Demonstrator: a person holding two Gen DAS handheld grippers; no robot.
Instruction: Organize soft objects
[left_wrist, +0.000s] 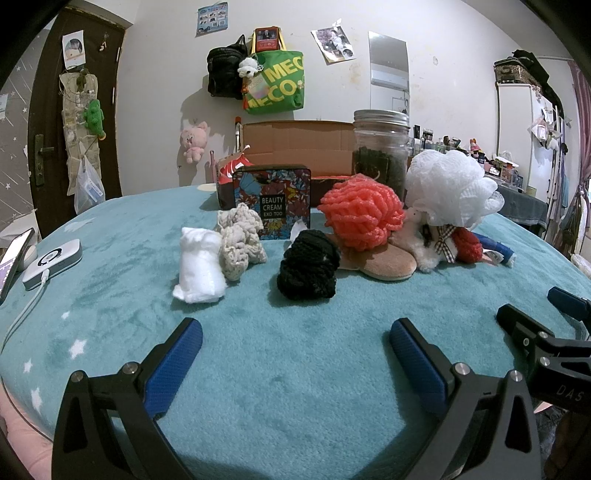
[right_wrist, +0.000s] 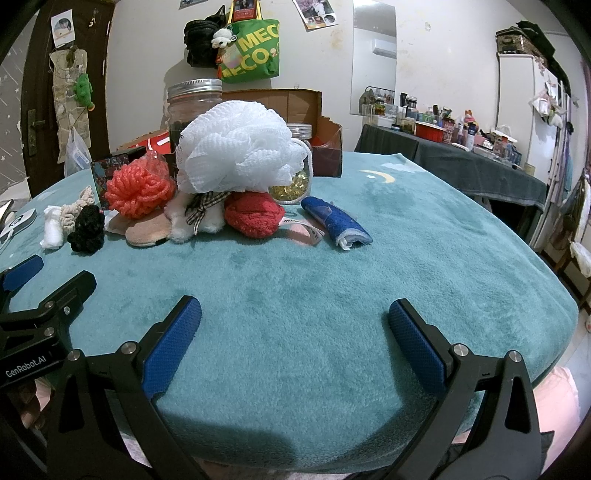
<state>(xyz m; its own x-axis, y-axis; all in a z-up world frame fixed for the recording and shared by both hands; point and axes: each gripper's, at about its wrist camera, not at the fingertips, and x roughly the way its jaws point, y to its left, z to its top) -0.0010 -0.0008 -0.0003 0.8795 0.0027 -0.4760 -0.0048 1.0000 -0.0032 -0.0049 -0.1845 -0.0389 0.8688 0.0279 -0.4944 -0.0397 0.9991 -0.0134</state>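
Observation:
Soft things lie in a row on the teal blanket (left_wrist: 295, 369): a white sock bundle (left_wrist: 199, 264), a beige knit scrunchie (left_wrist: 242, 242), a black knit ball (left_wrist: 308, 264), a coral puff (left_wrist: 364, 212), a white mesh bath pouf (left_wrist: 448, 188), a tan slipper (left_wrist: 380, 262), a red fuzzy piece (right_wrist: 253, 218) and a blue folded cloth (right_wrist: 336, 223). My left gripper (left_wrist: 295, 345) is open and empty, in front of the black ball. My right gripper (right_wrist: 295, 325) is open and empty, short of the blue cloth.
A patterned tin (left_wrist: 273, 201), a glass jar (left_wrist: 380, 147) and a cardboard box (left_wrist: 295, 147) stand behind the soft things. A white device with cable (left_wrist: 51, 264) and a phone (left_wrist: 14, 258) lie at the left. A cluttered dark table (right_wrist: 461, 158) stands at the right.

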